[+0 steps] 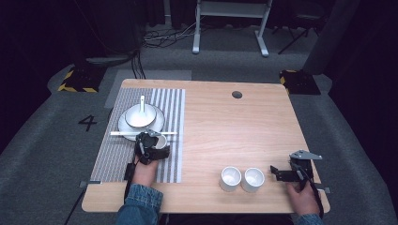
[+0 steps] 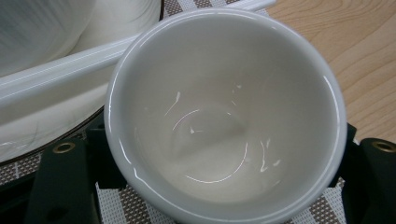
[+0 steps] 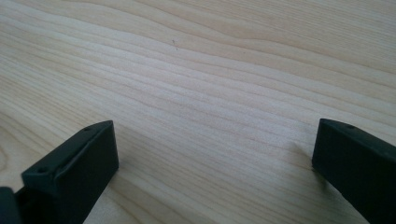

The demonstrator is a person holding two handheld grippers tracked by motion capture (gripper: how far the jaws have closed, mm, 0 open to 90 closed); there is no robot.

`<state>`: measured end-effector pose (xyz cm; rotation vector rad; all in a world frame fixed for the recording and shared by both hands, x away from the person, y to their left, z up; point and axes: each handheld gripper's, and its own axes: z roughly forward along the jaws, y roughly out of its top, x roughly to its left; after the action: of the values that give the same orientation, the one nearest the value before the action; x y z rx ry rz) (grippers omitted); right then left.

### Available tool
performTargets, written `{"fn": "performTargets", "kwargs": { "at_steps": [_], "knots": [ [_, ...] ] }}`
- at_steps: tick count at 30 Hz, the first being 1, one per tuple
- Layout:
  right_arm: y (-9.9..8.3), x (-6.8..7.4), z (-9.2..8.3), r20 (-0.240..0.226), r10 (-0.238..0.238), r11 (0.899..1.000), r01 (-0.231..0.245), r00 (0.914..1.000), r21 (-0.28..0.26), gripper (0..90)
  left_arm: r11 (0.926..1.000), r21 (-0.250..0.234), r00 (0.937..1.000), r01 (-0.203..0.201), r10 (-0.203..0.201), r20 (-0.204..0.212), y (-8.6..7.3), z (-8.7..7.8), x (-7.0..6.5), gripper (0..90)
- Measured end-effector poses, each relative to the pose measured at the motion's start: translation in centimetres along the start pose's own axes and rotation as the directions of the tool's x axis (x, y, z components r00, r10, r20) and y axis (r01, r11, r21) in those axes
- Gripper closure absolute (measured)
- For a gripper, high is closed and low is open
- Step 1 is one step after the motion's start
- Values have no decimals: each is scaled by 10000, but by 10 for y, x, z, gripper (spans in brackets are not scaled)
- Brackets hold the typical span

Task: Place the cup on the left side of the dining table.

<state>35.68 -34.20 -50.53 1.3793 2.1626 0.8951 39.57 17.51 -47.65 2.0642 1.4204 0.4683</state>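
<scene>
On the striped placemat [image 1: 171,122], around 9 o'clock from the table's middle, a small white cup [image 1: 160,141] is sitting between the jaws of the left gripper [image 1: 151,144]. Up close in the left gripper view, that cup [image 2: 224,112] is taking up the whole gap, with a black jaw hugging each side of it, so the gripper is clamping it. Just past it at 12 o'clock, white chopsticks [image 1: 143,133] are lying crosswise, and beyond those a white bowl [image 1: 139,116] with a spoon [image 1: 142,104] in it is resting on a plate [image 1: 158,123].

Over toward 5 o'clock on the bare wooden table [image 1: 234,126], two more white cups [image 1: 242,179] are standing side by side, touching or nearly so. Right gripper [image 1: 284,173] is hanging out just to their 3 o'clock, jaws spread wide over plain wood, gripping nothing.
</scene>
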Motion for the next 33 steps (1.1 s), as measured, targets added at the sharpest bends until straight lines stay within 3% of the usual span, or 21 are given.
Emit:
{"fn": "performTargets", "kwargs": {
  "at_steps": [6,11,15,24,33],
  "knots": [
    [0,0,0,-1,4,10000,-4,10000,0,3,9982,-596,10000,2,-1,8,1,-10,-1,239],
    [0,0,0,-1,0,10000,0,10000,0,3,9967,-817,10000,9,-4,60,1,-17,-1,227],
    [0,0,0,-1,1,10000,-1,10000,0,3,9956,-934,10000,26,-20,68,3,-25,-3,217],
    [0,0,0,-5,-3,10000,3,10000,1,3,9957,-852,9992,-372,356,-194,2,-47,-7,227],
    [0,0,0,-11,-6,10000,6,10000,4,2,9923,-1073,9981,-618,622,7,-8,-75,-13,232]
  ]
}}
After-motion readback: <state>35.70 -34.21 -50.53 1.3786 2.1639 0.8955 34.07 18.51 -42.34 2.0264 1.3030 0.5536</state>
